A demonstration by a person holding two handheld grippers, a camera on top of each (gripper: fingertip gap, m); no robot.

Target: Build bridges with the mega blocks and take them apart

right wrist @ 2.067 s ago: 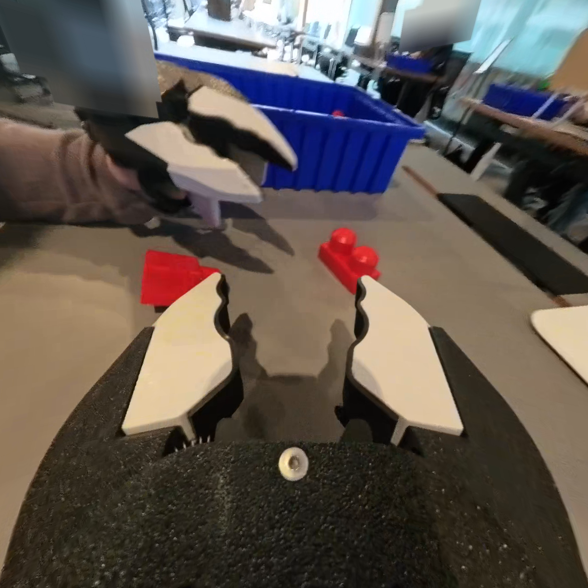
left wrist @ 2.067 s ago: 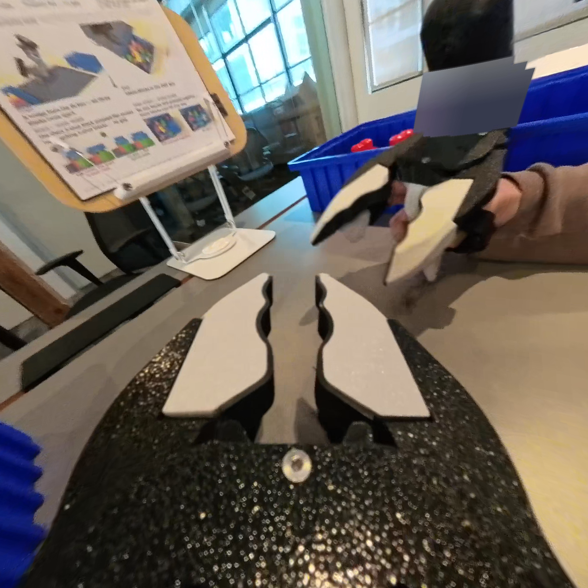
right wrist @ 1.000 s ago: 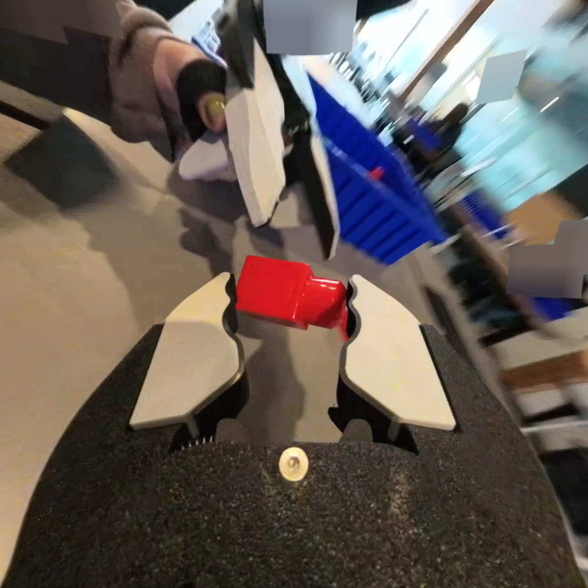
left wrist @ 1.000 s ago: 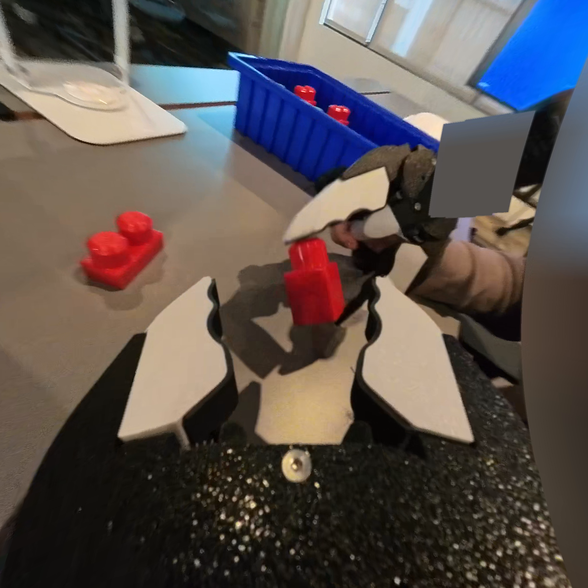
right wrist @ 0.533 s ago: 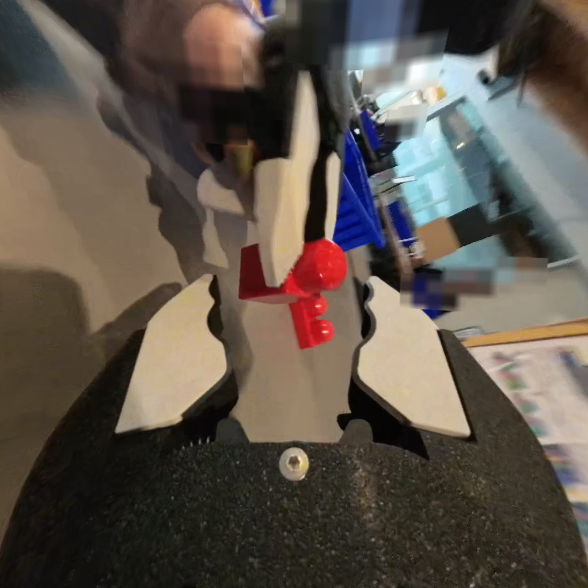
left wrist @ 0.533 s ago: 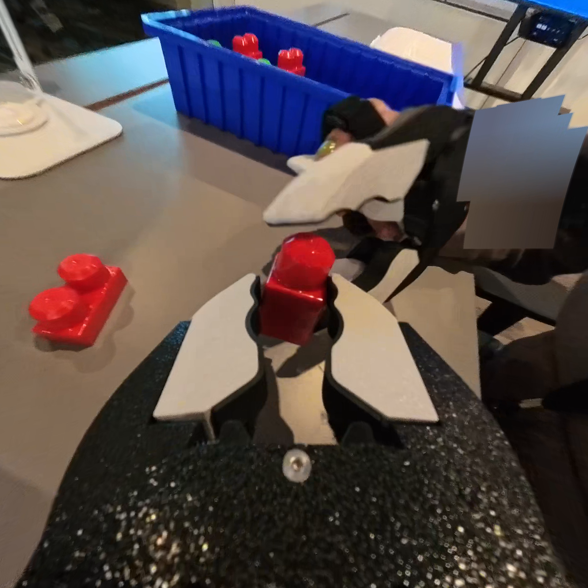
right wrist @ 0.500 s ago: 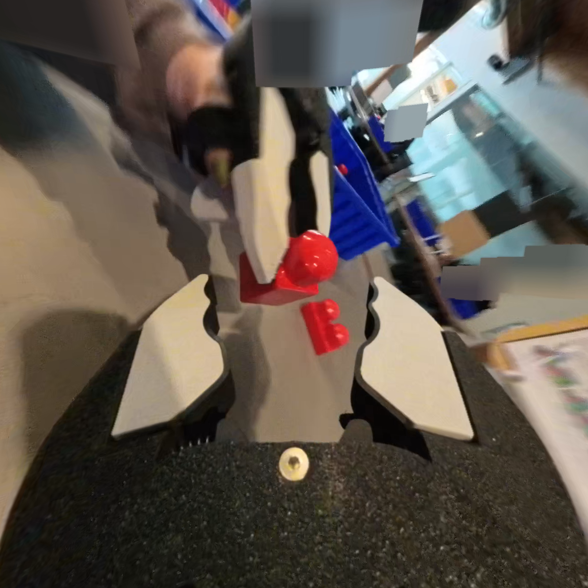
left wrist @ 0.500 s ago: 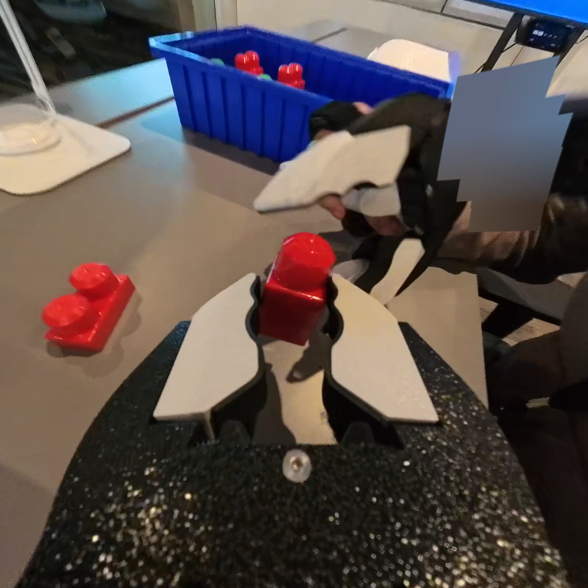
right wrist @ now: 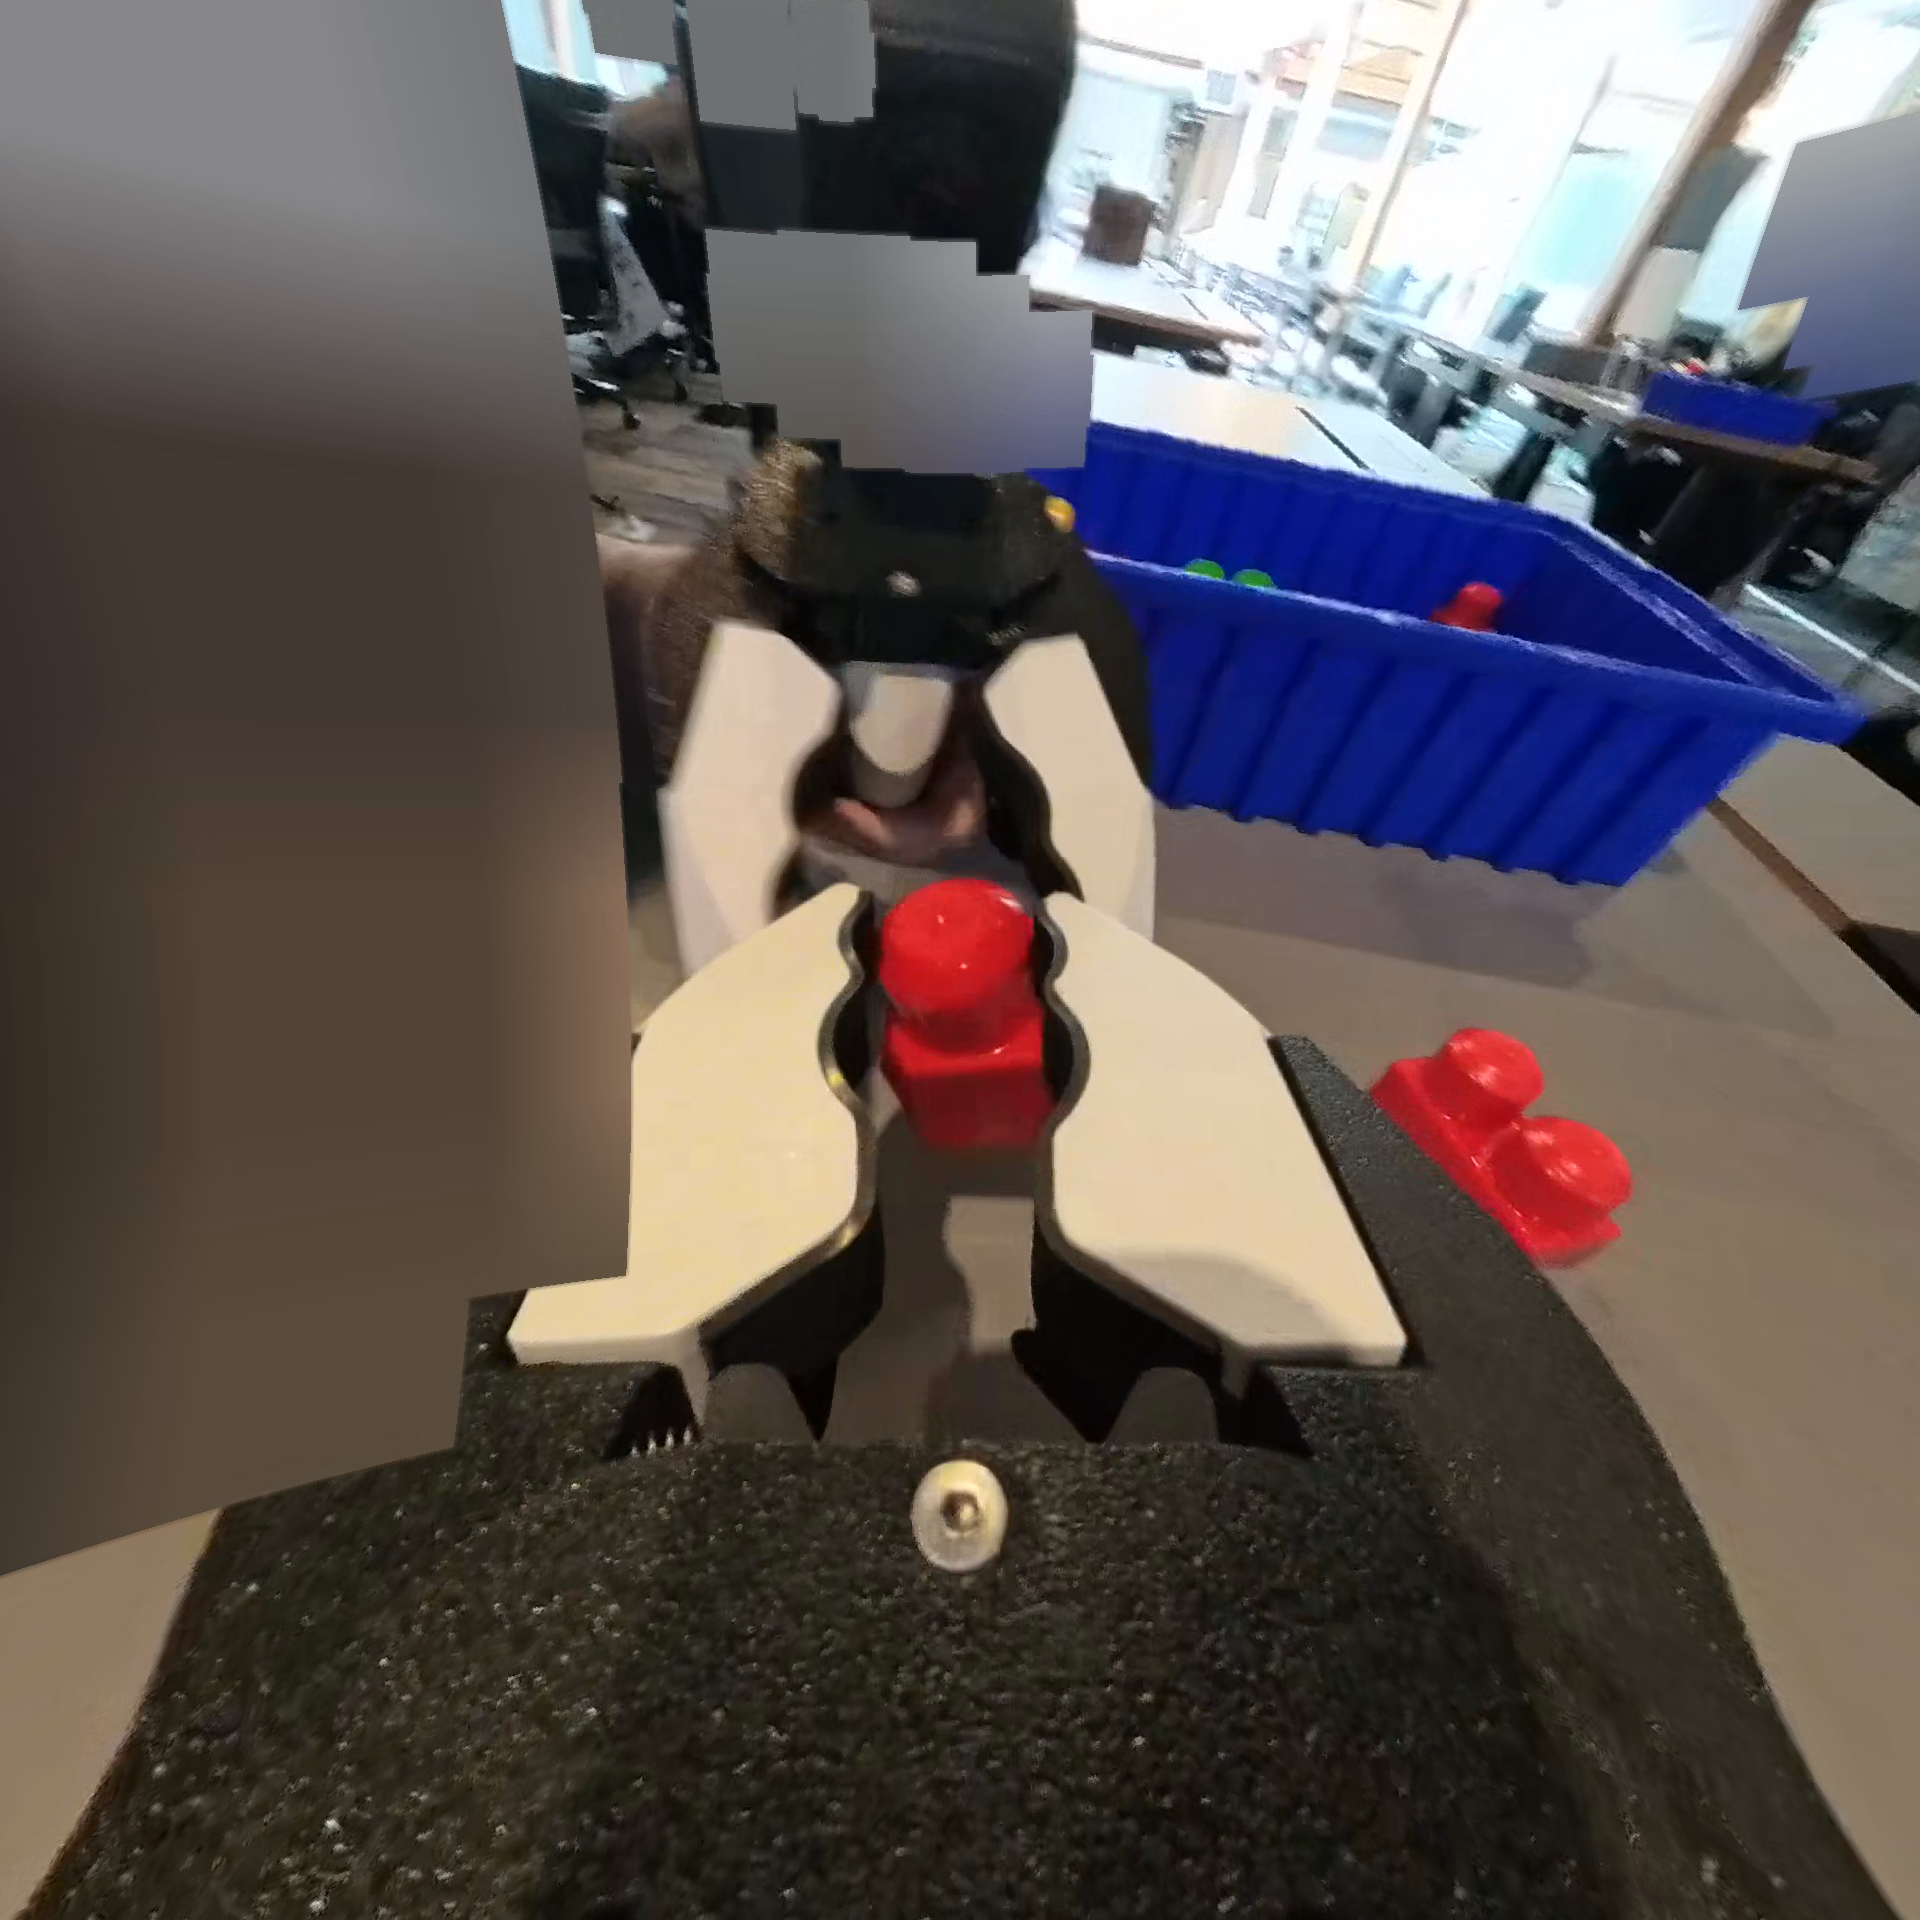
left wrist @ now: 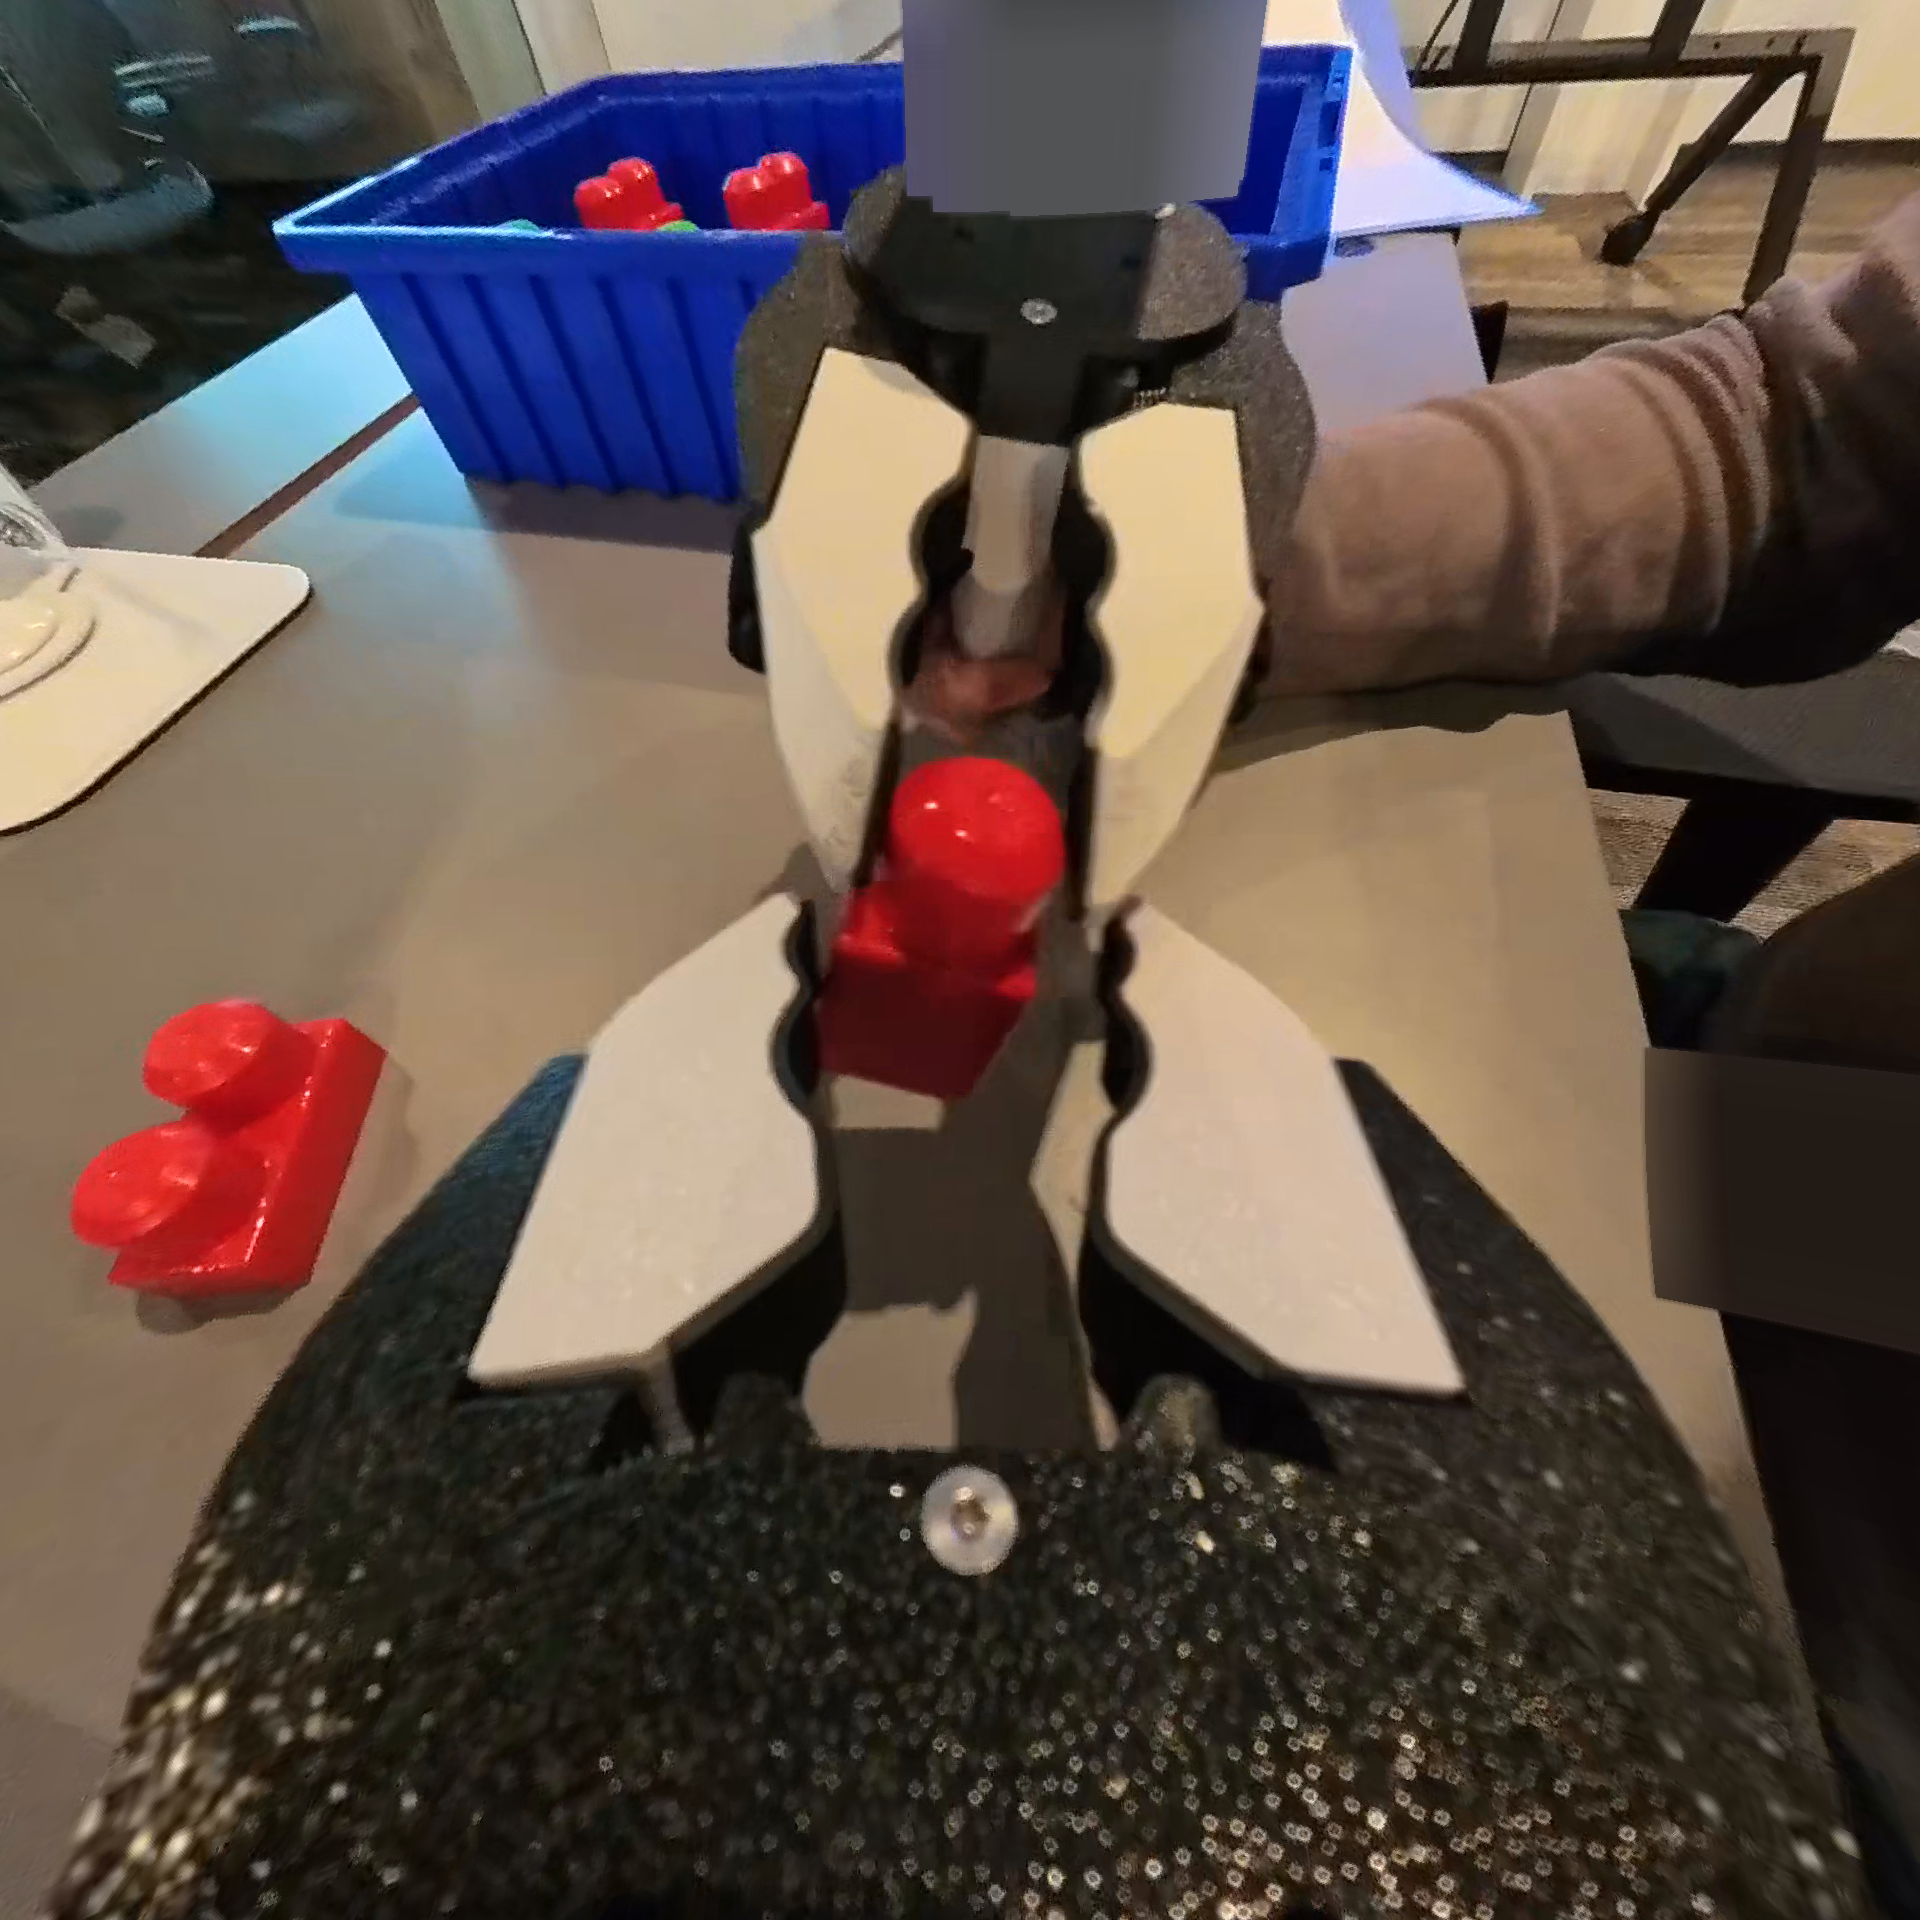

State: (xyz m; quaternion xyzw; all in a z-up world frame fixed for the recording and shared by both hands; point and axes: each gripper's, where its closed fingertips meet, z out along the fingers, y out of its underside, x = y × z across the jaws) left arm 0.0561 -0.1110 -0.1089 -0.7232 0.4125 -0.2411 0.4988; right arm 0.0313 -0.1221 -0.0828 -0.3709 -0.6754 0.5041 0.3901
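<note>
A red one-stud block (left wrist: pixel 925 997) stands upright between my two grippers, which face each other over the grey table (left wrist: pixel 520 831). My right gripper (right wrist: pixel 954 914) is shut on the block (right wrist: pixel 961 1039), its fingers closed around the stud and body. My left gripper (left wrist: pixel 951 935) is open: its left finger touches the block and its right finger stands apart from it. In the left wrist view the right gripper (left wrist: pixel 977 873) reaches down over the stud. A flat red two-stud block (left wrist: pixel 223 1153) lies on the table to the left; it also shows in the right wrist view (right wrist: pixel 1507 1143).
A blue bin (left wrist: pixel 582 384) with red and green blocks stands at the back of the table; it also shows in the right wrist view (right wrist: pixel 1455 748). A white pad (left wrist: pixel 125 665) lies at the far left. A sleeved arm (left wrist: pixel 1558 520) reaches in from the right, above the table's right edge. The tips of both grippers are at nearly the same place.
The right gripper swung round to face the left one and shut on the one-stud block. The left gripper, shut on the block half a second ago, has opened.
</note>
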